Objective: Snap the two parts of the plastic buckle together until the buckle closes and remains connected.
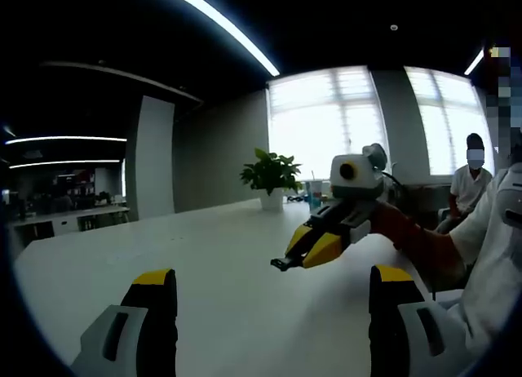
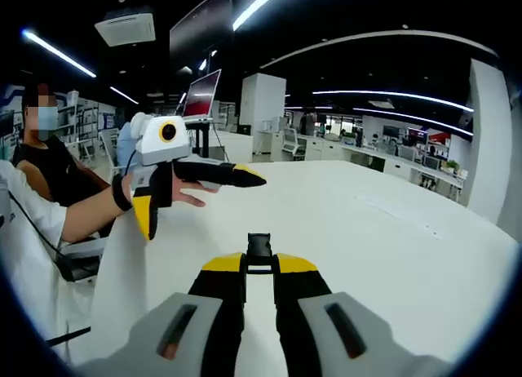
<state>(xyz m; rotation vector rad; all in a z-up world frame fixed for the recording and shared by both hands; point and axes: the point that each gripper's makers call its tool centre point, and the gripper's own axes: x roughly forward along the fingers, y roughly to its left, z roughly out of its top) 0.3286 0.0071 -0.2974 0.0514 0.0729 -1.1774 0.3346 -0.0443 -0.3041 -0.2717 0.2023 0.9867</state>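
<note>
Here the left gripper point(image 1: 269, 312) hovers over the white table point(image 1: 212, 255) with jaws apart, holding nothing. The right gripper point(image 2: 259, 271) is clamped on a black buckle part point(image 2: 259, 248), likely presenting it for mating.

This is a big open office. A wide white table point(image 2: 391, 230) fills the middle of the right gripper view, and more desks point(image 2: 383, 161) with things on them stand in a row at the upper right. Long strip lights point(image 2: 261, 2) run along the dark ceiling at the top. A screen point(image 2: 204, 93) stands at the upper left, with shelves point(image 2: 81, 116) at the far left. In the left gripper view, large bright windows point(image 1: 326, 120) sit at the upper right, and a green plant in a white pot point(image 1: 271, 179) stands on the table in the middle. A person point(image 1: 471, 181) sits at the right edge.
</note>
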